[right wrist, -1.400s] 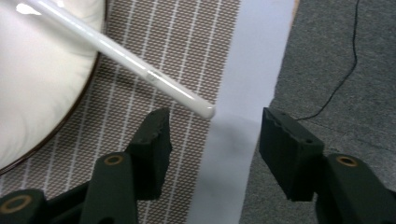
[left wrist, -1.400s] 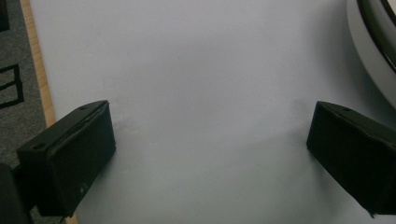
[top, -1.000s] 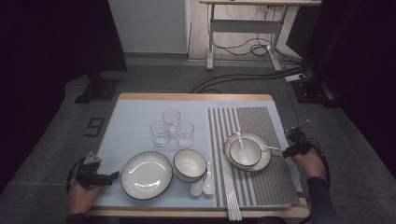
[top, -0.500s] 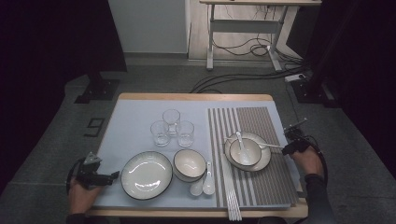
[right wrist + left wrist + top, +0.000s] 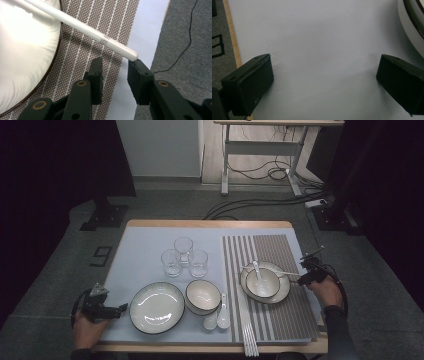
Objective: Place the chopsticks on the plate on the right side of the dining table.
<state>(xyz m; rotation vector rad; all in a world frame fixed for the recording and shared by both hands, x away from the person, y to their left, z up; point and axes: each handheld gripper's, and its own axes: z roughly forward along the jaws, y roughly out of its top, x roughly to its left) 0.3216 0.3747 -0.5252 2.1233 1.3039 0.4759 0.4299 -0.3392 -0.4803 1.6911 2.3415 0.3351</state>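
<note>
Pale table [image 5: 145,245], striped mat [image 5: 280,315], grey carpet; left gripper [image 5: 116,309] spread, right gripper [image 5: 115,65] parted, chopstick [image 5: 82,28] unpinched.

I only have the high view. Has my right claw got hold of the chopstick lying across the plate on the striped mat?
Observer: No. In the right gripper view the right claw is open with nothing between its jaws. They have just been opening.
Operator: So where is the chopstick's end?
Observer: The chopstick ends right at the tip of the jaw on the right of that view, beside the gap and not in it. I can't tell if it touches.
Operator: And the left claw?
Observer: The left claw stands wide open over the bare pale mat, with the big plate off to one side.
</note>
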